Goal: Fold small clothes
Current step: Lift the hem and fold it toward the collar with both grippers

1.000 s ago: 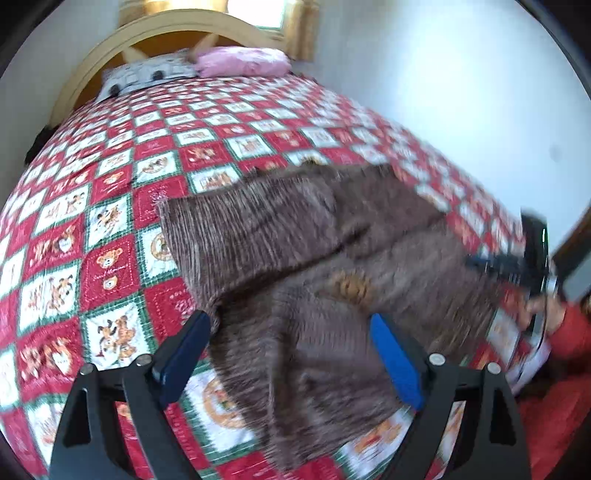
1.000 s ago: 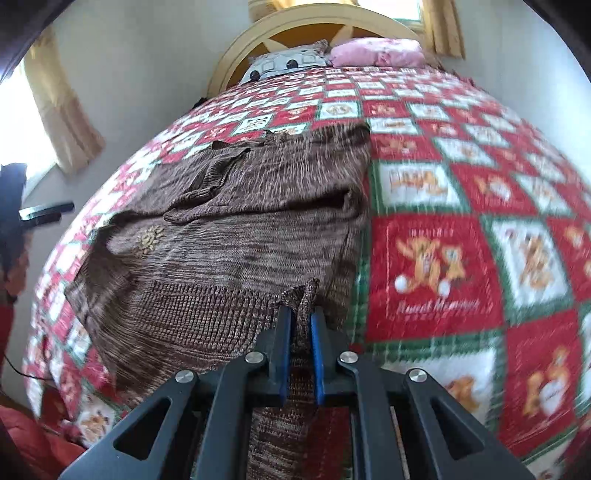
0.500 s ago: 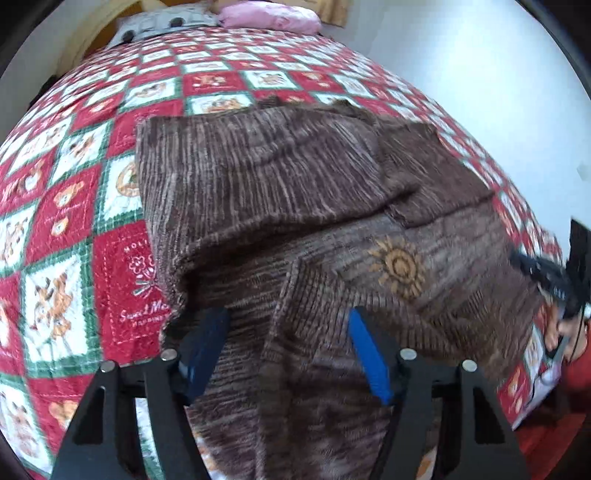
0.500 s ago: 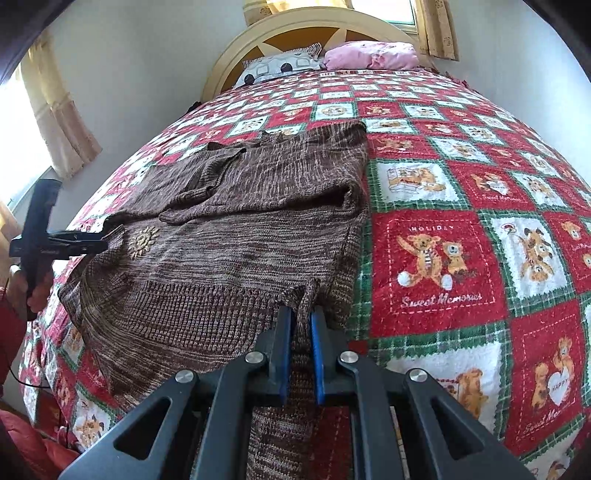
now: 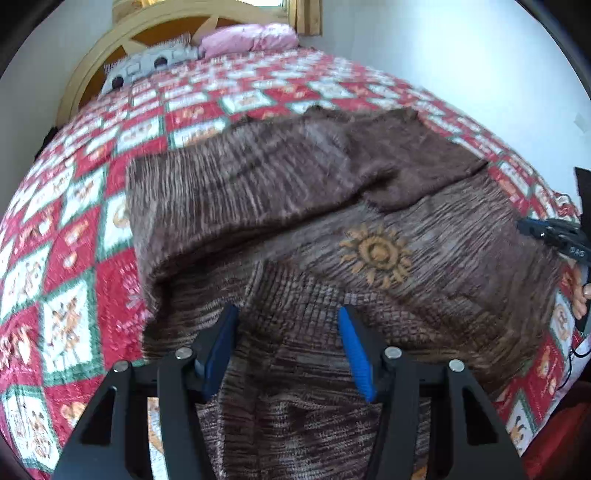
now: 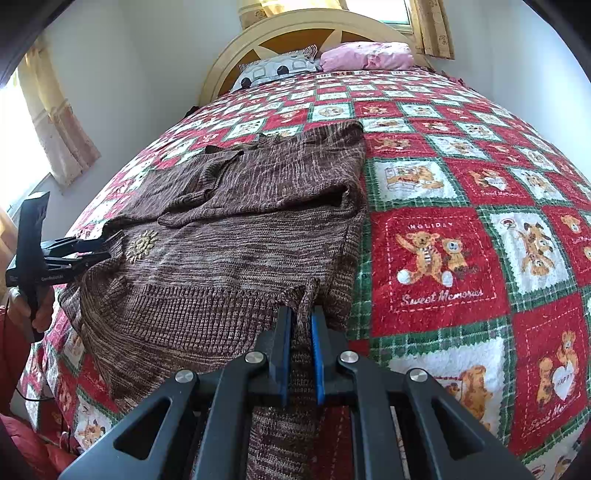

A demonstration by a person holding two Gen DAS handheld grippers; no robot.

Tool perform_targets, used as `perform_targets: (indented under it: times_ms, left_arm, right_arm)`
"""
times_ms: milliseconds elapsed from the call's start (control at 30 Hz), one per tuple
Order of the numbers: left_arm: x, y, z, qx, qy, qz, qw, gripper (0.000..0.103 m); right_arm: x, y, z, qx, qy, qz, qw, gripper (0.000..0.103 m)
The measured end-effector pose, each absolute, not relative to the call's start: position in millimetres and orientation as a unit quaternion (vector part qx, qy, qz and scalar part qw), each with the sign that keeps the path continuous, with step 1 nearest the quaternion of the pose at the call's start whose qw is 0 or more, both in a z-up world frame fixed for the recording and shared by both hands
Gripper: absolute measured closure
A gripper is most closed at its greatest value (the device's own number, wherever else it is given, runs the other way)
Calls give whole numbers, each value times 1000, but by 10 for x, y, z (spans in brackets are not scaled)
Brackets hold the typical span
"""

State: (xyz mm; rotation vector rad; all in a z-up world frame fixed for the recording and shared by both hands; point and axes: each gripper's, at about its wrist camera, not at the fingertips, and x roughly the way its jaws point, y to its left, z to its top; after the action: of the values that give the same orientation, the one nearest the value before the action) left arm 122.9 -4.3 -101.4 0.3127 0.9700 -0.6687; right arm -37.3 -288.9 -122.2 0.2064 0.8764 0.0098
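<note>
Right wrist, sweater (image 6: 236, 251) hem hidden inside right claw (image 6: 300, 325)

A brown knitted sweater (image 6: 236, 236) lies spread on a bed covered by a red, white and green teddy-bear quilt (image 6: 461, 229). At six o'clock the right gripper (image 6: 300, 325) has its blue-padded jaws pinched tight on a raised fold of the sweater's ribbed hem, with knit hanging down between the black fingers. A sleeve is folded across the garment's upper part, and a small sun motif (image 6: 142, 245) sits toward nine o'clock. At nine o'clock the left gripper (image 6: 110, 245) touches the sweater's far edge, held in a hand (image 6: 35, 306); whether its jaws grip is unclear. At twelve o'clock stand a curved headboard (image 6: 306, 29), a patterned pillow (image 6: 277, 70) and a pink pillow (image 6: 369, 55).
</note>
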Motion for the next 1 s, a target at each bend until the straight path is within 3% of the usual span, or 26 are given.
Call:
perform_targets:
  times_ms: [67,267,367,467,533,600,667,767,833,867,967,1000]
  left_arm:
    - [1272,-1,-1015,122,455,-318,823,48]
    - [1298,121,-993,75,464,-320,823,79]
    - [1302,180,-1002,47,469,-321,822,82]
    - [1324,214,-1018,24,474,-322,819,81]
    - [1366,229,-1027,6,481,-322,815,75]
    - [1422,253,-1032,-28,493,-337,802,57]
    - [1462,265,-1028,-56,501,-349,790,47]
    - [1479,229,-1030,-63,499,-344,793,48]
    - [1479,234,-1041,-73,498,-344,793,52]
    - [1486,248,-1046,-76,497,-343,794,58]
    - [1496,345,-1100,-81,499,-321,801,90]
    - [1517,392,-1120,-93,499,-325,798,92]
  right_arm:
    - [-381,-2888,-1227,99,422,3,901,93]
    - [-391,-2910,-1237,108,421,3,901,93]
    - [-401,-2907,-1242,110,420,2,901,93]
    - [-394,-2903,-1245,111,419,1,901,93]
    - [-396,-2907,-1247,112,419,1,901,93]
    - [-392,-2909,-1246,114,419,1,901,93]
    - [-398,-2908,-1247,114,419,1,901,93]
    - [-401,-2913,-1249,114,418,1,901,93]
    - [-401,-2916,-1249,116,418,2,901,93]
    - [-402,-2920,-1251,117,418,2,901,93]
    - [-403,-2928,-1252,120,418,3,901,93]
    - [-403,-2928,-1251,120,418,3,901,93]
